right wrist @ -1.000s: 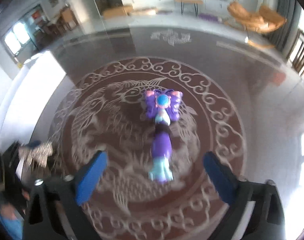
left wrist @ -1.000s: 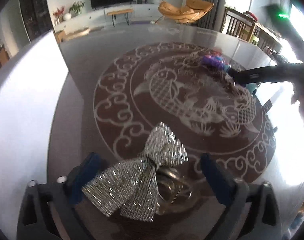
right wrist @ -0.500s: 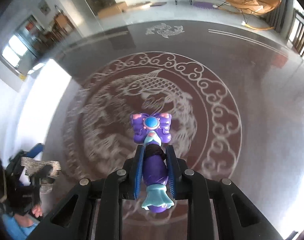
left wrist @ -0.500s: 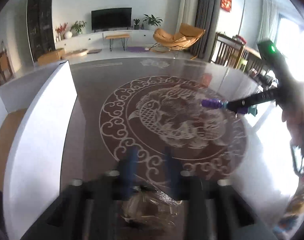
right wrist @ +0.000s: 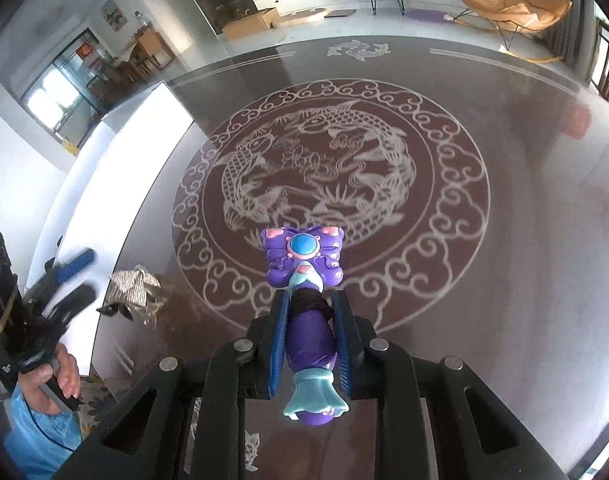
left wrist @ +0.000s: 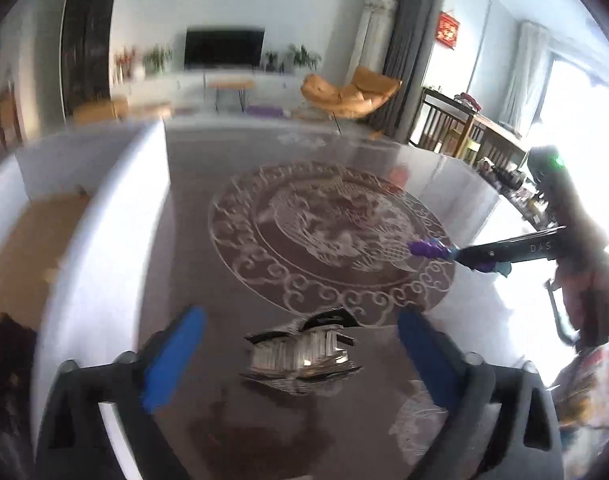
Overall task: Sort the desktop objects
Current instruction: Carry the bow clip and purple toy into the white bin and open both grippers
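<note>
Right gripper (right wrist: 309,338): blue pads clamped on the waist of the purple toy wand (right wrist: 304,276), butterfly head forward, raised above the dark glass table (right wrist: 524,240). Left gripper (left wrist: 300,354): jaws opening, wide apart; silver sequin bow (left wrist: 304,350) between them untouched, blurred, seemingly lying on the table near the white board (left wrist: 104,216)

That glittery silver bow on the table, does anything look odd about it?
The silver bow looks crumpled and tipped up rather than lying flat, sitting loose between the opening left claw fingers near the table's edge. The picture is blurred, so damage cannot be judged.
</note>
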Tool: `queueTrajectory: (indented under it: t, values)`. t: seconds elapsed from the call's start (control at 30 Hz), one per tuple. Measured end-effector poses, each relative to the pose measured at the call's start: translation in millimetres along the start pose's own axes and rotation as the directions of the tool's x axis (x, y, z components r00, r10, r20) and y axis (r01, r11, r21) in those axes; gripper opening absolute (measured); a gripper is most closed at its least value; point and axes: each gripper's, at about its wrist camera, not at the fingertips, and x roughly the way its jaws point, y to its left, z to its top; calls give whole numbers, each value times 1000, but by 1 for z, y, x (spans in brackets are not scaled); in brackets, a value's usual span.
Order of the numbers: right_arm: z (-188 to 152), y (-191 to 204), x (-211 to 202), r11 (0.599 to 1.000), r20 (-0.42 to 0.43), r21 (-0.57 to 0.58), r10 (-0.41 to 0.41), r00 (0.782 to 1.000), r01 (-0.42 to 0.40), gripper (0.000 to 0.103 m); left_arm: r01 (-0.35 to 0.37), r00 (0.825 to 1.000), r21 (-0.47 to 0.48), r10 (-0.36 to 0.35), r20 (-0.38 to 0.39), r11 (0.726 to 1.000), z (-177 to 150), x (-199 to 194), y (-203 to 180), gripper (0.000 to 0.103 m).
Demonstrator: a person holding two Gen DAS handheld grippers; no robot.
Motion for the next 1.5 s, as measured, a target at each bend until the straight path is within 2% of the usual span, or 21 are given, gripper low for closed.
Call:
queueTrajectory:
  t: [0.13, 0.23, 0.43, 0.47, 0.5, 0.6, 0.7, 0.83, 0.93, 1.0, 1.1, 1.17, 1.23, 1.3, 1.37, 1.47, 1.5]
  values:
    - [-11, 1, -4, 1000, 20, 3, 26, 999, -26, 23, -13, 1000, 73, 14, -12, 997, -14, 1, -10, 100]
    - [-16, 1, -7, 999, 33, 8, 45, 998, -45, 23, -72, 996, 101, 78, -52, 992, -27, 25, -18, 100]
    - [-20, -1, -10, 997, 52, 24, 67, 996, -68, 23, -128, 980, 85, 140, -141, 988, -22, 75, -24, 98]
    - [-21, -2, -11, 997, 54, 26, 65, 996, -66, 23, -126, 972, 98, 142, -186, 987, -23, 88, -27, 89]
    - [-22, -3, -11, 998, 55, 28, 62, 997, -63, 23, -123, 969, 98, 141, -202, 988, -25, 93, -27, 70]
    - [-24, -5, -15, 998, 66, 32, 54, 996, -56, 23, -111, 980, 57, 118, -159, 992, -27, 86, -22, 70]
    - [-25, -3, -21, 998, 78, 24, 50, 996, -52, 23, -91, 990, 21, 93, -105, 996, -26, 63, -17, 70]
    - [-17, 16, -29, 998, 99, -4, 69, 993, -69, 23, -52, 999, -42, 52, -14, 998, -8, 8, -9, 70]
    - [-1, 52, -39, 991, 132, -52, 126, 983, -120, 23, -21, 998, -109, 27, 53, 994, 9, -42, 11, 70]
    - [13, 88, -44, 981, 148, -103, 179, 973, -165, 23, -27, 996, -137, 39, 86, 990, 16, -70, 31, 70]
    - [36, 160, -44, 949, 145, -196, 279, 949, -249, 23, -115, 987, -183, 133, 88, 976, 19, -106, 78, 70]
    - [47, 207, -37, 921, 126, -251, 337, 933, -299, 23, -207, 973, -213, 223, 54, 955, 13, -121, 116, 70]
    - [57, 260, -24, 892, 102, -318, 369, 924, -321, 23, -280, 958, -248, 285, -17, 927, 2, -124, 150, 70]
    - [66, 298, -7, 879, 88, -365, 359, 929, -306, 23, -320, 947, -295, 307, -89, 900, -11, -121, 181, 70]
    - [76, 337, 20, 874, 76, -418, 307, 949, -250, 23, -352, 935, -322, 318, -154, 879, -24, -113, 200, 70]
    - [80, 373, 62, 870, 37, -451, 242, 970, -200, 23, -366, 927, -344, 304, -221, 865, -36, -103, 209, 70]
    - [79, 377, 75, 872, 15, -448, 229, 973, -198, 23, -379, 922, -332, 320, -218, 864, -35, -103, 207, 71]
